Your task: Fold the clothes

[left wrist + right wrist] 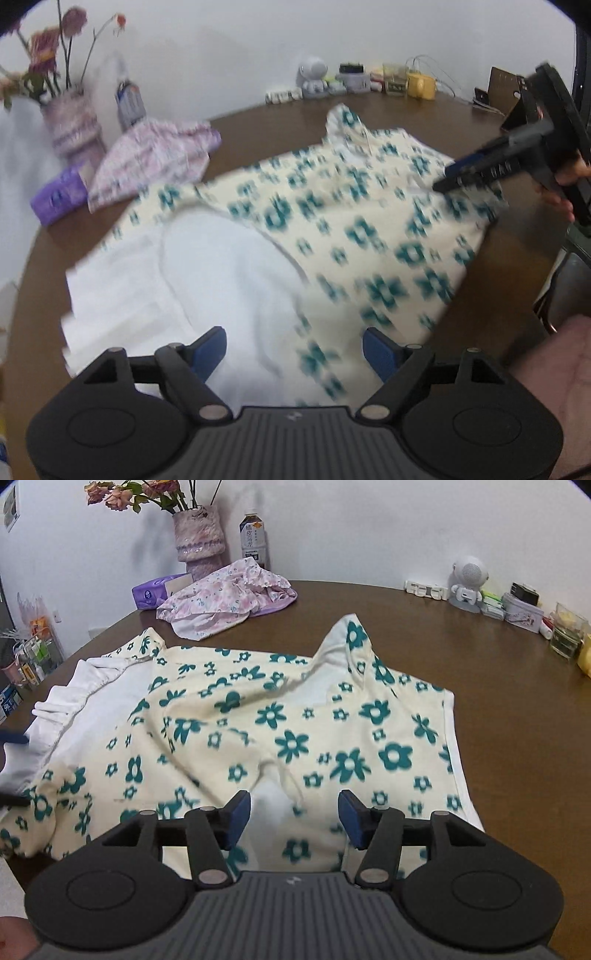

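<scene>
- Two grippers hang over the cloth, both with their blue pads spread and nothing pinched: the left gripper (294,349) has its jaws wide, over white lining and printed cloth; the right gripper (293,818) stands less wide, over a white fold of the same garment.
- In the left wrist view the right gripper also shows from the side, near the garment's right edge, with a hand (565,177) on its handle.
- The floral garment (266,716), cream with teal flowers, lies rumpled across the near half of the brown table (498,701), partly turned so its white inside (110,698) faces up on the left; one corner pokes up toward the middle of the table.
- Beyond it, toward the far left edge, lies a crumpled pink garment (225,594), touching a purple tissue pack (155,592).
- Behind these, at the far edge by the wall, stand a vase of flowers (199,535) and a drink bottle (254,535).
- Along the far right edge sit a white astronaut figure (468,583), a small tin (522,611) and a glass jar (567,637).
</scene>
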`<state>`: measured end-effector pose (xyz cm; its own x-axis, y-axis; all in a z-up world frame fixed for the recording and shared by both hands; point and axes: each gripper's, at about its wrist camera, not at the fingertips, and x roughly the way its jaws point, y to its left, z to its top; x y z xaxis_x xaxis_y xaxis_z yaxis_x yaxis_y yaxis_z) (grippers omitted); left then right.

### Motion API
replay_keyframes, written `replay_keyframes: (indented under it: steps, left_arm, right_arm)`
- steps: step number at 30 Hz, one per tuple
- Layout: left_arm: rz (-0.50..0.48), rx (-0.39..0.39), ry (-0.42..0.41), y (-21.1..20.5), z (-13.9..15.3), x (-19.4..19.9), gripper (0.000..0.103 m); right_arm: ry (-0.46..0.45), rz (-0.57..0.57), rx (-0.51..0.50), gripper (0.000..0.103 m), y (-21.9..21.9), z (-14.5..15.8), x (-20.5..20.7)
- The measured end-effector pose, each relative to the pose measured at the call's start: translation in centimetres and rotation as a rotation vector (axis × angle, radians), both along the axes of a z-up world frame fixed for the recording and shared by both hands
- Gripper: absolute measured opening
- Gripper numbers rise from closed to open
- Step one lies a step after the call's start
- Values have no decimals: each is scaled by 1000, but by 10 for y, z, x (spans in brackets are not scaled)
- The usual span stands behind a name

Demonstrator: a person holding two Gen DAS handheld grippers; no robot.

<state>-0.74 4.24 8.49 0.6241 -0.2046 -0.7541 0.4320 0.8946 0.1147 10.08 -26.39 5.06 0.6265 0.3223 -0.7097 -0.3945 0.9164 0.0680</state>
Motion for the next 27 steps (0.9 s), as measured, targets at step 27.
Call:
replay_keyframes:
  steps: [27]
  left_arm:
    - [213,-80,-115,51,-23,45,59]
  right_arm:
    - [-77,-121,11,63,4,-25,-27]
